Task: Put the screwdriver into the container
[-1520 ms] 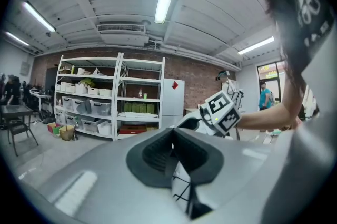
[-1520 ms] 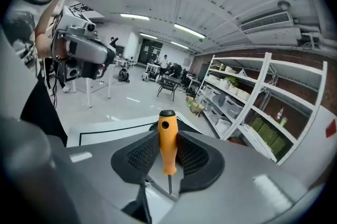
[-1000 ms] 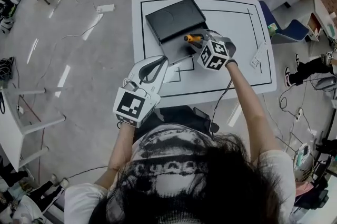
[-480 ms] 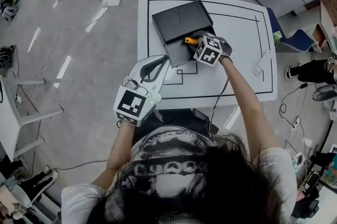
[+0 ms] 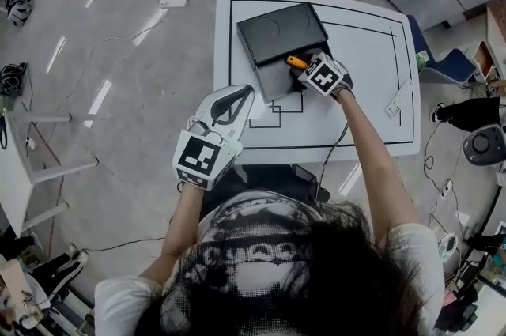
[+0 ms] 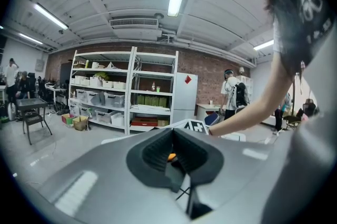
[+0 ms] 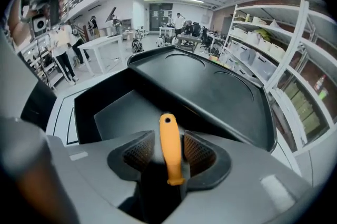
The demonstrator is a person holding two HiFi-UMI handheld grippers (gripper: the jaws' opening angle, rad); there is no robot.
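A black container [image 5: 271,81] stands open on the white table [image 5: 371,50], its lid [image 5: 282,30] tipped back. My right gripper [image 5: 304,70] points steeply down over the open tray [image 7: 118,112]. The orange-handled screwdriver [image 5: 296,62] lies between its jaws. The jaws have just been opening: the handle [image 7: 169,149] shows a gap to the left pad and lies close to the right pad, which does not press on it. My left gripper [image 5: 248,93] hangs at the table's near left edge, shut with nothing in it, and points toward the container [image 6: 176,162].
Black lines mark the table top. A small white object [image 5: 398,99] lies at its right edge. A blue chair [image 5: 443,58] stands beyond that edge. Cables run over the floor on the left. Shelving [image 6: 126,91] lines the far wall.
My right gripper has sunk toward the container's tray with the screwdriver and has rolled. The left gripper has hardly shifted.
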